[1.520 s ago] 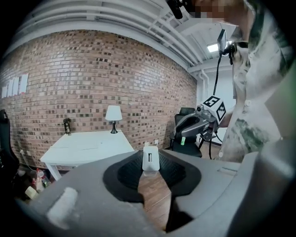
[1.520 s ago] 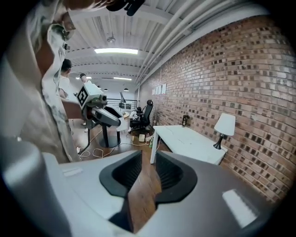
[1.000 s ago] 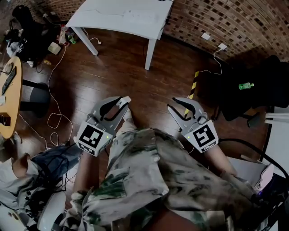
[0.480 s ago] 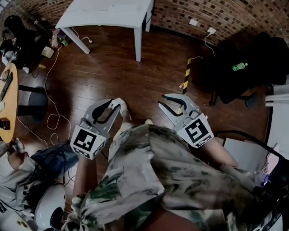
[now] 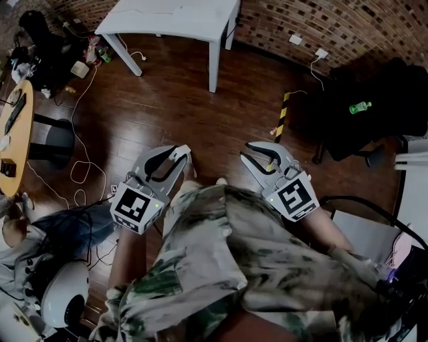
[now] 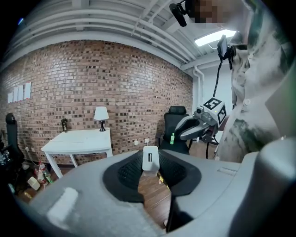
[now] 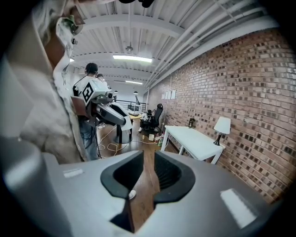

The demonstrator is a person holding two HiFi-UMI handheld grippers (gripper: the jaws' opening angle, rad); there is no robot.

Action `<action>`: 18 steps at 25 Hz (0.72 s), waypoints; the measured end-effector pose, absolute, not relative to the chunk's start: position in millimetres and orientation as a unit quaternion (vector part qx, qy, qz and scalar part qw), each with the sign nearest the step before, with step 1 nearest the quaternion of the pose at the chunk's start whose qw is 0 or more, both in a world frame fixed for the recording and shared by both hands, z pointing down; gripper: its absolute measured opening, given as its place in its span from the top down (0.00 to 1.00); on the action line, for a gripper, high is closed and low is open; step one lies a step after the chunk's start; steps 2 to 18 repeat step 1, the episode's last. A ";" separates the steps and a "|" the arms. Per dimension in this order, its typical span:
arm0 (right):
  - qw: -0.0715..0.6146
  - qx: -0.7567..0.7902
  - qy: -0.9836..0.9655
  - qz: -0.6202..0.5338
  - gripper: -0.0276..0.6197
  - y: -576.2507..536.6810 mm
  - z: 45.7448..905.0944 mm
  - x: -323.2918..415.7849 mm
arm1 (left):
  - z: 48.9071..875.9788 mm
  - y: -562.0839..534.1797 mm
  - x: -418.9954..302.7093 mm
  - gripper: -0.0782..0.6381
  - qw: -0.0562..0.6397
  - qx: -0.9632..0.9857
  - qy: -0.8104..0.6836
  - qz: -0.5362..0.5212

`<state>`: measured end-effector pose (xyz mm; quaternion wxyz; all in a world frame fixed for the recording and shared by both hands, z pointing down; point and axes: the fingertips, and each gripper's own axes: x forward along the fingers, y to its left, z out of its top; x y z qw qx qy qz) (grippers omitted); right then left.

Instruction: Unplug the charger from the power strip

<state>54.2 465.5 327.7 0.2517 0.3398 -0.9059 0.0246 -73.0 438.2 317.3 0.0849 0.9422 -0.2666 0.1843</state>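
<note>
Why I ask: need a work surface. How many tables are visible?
2: a white table by the brick wall, a round wooden table at the head view's left edge. Others may be hidden.

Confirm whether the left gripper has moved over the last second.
Yes, slightly. In the head view the left gripper has drawn back, away from the white table leg; the gap between them is wider.

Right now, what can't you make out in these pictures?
- Power strip: in no view; the person's shirt covers the near floor in the head view.
- White block in the left gripper: prongs or cable hidden by its pads.
- Wall plug: too small, head view.
</note>
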 end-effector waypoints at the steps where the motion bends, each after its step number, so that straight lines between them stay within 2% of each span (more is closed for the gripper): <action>1: 0.253 0.338 -0.906 0.024 0.83 466.4 328.4 52.4 | 318.8 439.5 -75.3 0.74 0.087 0.942 -0.267 0.185; 18: 0.253 0.338 -0.906 0.024 0.83 466.4 328.4 52.4 | 318.8 439.5 -75.3 0.74 0.087 0.942 -0.267 0.185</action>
